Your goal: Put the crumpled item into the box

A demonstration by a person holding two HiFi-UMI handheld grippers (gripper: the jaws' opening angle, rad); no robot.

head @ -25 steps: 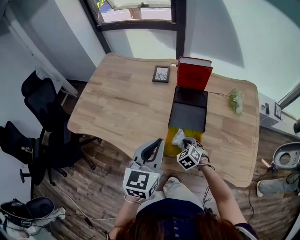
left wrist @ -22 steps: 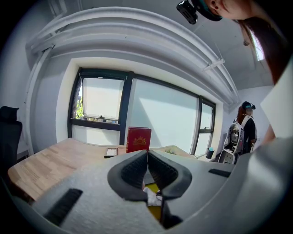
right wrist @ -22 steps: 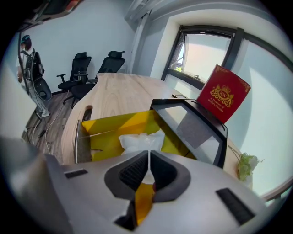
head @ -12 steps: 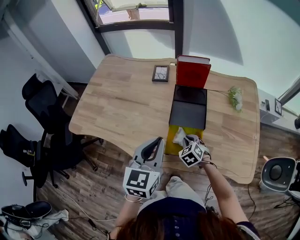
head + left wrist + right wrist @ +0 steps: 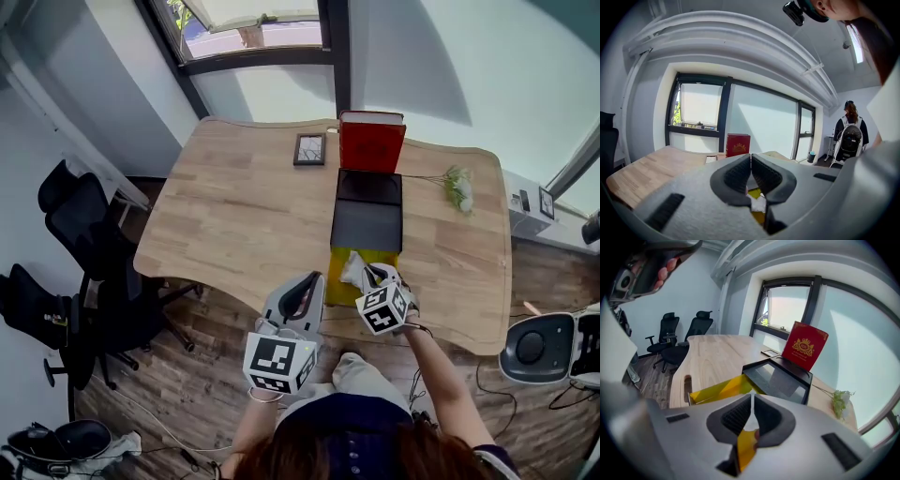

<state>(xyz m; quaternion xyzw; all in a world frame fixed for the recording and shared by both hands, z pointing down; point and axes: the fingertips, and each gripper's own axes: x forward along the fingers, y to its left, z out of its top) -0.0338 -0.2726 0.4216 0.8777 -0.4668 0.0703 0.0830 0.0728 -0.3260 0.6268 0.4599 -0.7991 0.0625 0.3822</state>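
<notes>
**Crumpled paper held over the box's yellow end**

We are pinching the crumpled white paper wad point(image 5: 354, 272) in the right gripper point(image 5: 373, 276). Its ribbed black pads are clamping the wad above the glossy yellow panel point(image 5: 719, 390) at the near end of the matte black rectangular box point(image 5: 368, 228). The upright red lid point(image 5: 371, 142) is showing a gold crest, its lettering too small to read. The left gripper point(image 5: 312, 284), jaws pressed together on nothing, is hovering at the near edge of the pale wooden table point(image 5: 244, 206).

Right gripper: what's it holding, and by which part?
The crumpled white paper, pinched by one edge between the shut jaws of the right gripper.
</notes>
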